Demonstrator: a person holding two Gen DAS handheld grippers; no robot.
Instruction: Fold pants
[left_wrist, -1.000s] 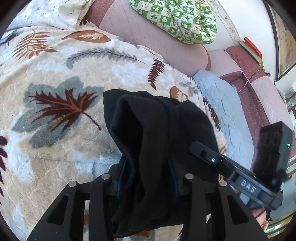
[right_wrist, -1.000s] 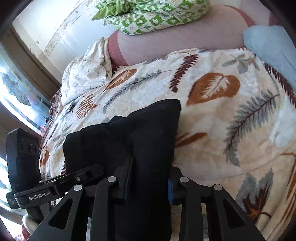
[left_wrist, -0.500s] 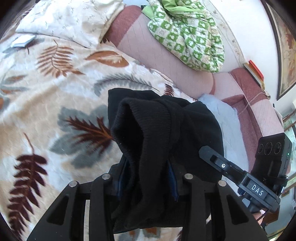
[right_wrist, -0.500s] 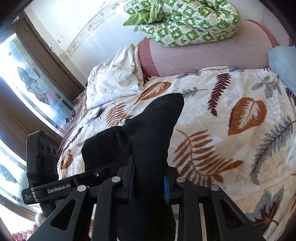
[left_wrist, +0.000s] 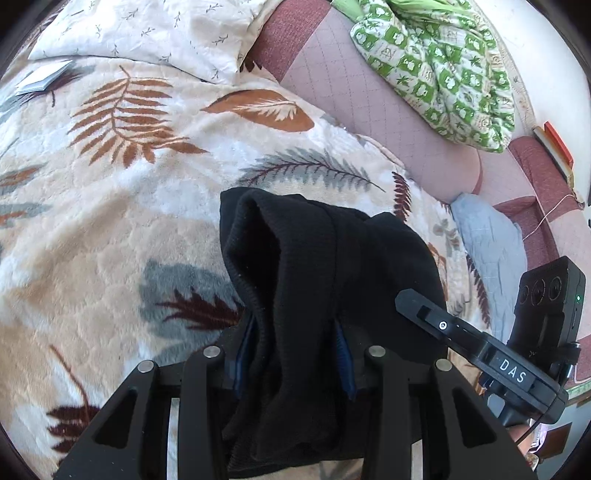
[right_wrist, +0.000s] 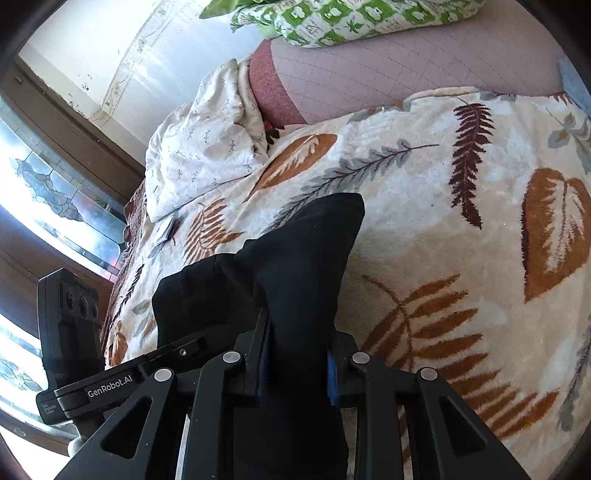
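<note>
Bed covered by cream leaf-print blanket (left_wrist: 110, 206). On it: white sprigged pillow (left_wrist: 155, 33) at the head end, small white booklet (left_wrist: 42, 77) just beside it, pale blue quilted cloth (left_wrist: 487, 240) at one edge.

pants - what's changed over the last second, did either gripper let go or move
Neither let go. Both grippers carried the black pants forward over the leaf-print blanket, toward the white pillow and the green checked quilt, which show larger and nearer now. The left gripper and the right gripper stayed clamped on bunched fabric, and the pants kept the same folded-over shape between them.
</note>
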